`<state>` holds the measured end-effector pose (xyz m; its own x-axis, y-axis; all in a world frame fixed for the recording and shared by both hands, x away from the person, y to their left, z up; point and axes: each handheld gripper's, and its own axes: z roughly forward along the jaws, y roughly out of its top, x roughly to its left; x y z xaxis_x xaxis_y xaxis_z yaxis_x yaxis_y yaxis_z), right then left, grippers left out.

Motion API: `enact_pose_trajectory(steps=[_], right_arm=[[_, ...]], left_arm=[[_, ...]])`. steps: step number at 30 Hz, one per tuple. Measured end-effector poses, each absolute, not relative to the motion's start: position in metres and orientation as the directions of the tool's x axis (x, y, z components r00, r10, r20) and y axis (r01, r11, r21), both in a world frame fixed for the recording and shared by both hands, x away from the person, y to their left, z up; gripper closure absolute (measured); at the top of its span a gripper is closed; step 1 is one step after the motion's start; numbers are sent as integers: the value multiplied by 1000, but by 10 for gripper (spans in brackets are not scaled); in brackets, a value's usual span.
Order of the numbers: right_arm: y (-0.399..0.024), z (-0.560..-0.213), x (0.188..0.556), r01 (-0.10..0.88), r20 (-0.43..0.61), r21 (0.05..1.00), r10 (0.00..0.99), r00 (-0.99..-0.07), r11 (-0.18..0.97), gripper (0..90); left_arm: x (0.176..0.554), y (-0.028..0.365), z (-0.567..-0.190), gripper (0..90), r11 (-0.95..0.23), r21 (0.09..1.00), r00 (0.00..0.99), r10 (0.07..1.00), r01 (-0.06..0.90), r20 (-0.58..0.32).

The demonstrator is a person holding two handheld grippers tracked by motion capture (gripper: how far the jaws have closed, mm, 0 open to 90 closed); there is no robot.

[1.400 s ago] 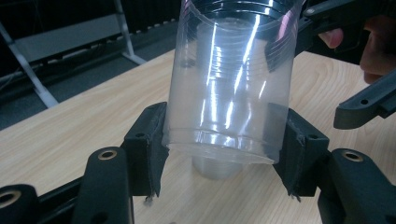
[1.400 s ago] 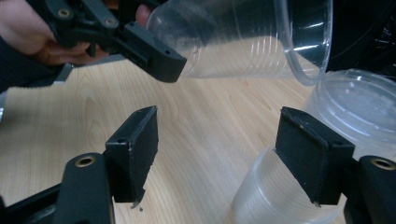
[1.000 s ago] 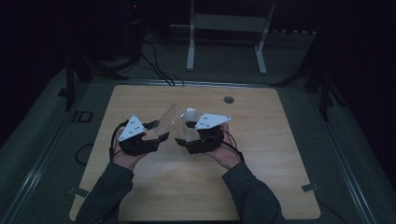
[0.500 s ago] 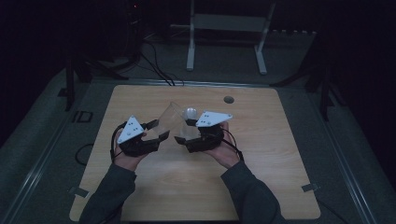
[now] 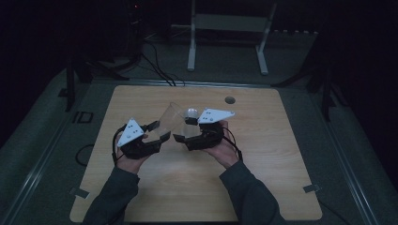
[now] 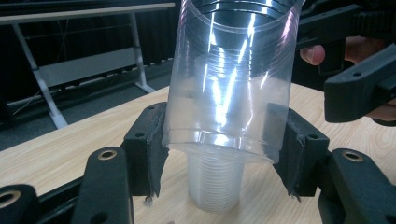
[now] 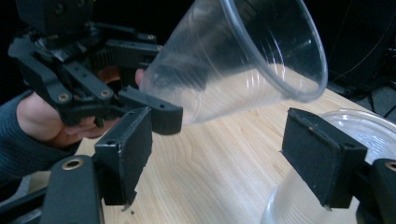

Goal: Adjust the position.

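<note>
Where the wooden table (image 5: 155,197) spreads under both forearms, the left gripper (image 5: 157,132) sits at nine o'clock of centre, clamped on the base of a clear plastic cup (image 6: 229,84) that tilts toward one o'clock. Beneath it stands a stack of clear cups (image 6: 214,184). At three o'clock of the cup, the right gripper (image 7: 233,154) has just been opening; nothing lies between its pads (image 7: 128,149).

Bare tabletop (image 5: 263,173) around cup (image 5: 171,119)

table (image 5: 263,187): light wood, cable hole (image 5: 229,100) | on it: stack of clear cups (image 6: 215,186)
</note>
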<state>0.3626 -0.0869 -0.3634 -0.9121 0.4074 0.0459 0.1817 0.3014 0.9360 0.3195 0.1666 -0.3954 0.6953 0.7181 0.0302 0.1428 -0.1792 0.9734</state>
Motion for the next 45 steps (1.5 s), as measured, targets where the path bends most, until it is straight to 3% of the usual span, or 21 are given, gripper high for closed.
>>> enact_pose_trajectory(steps=[45], right_arm=[[-81, -364, 387, 404, 368, 912, 307, -878, 62, 206]], left_arm=[[315, 160, -398, 414, -167, 978, 715, 698, 121, 31]])
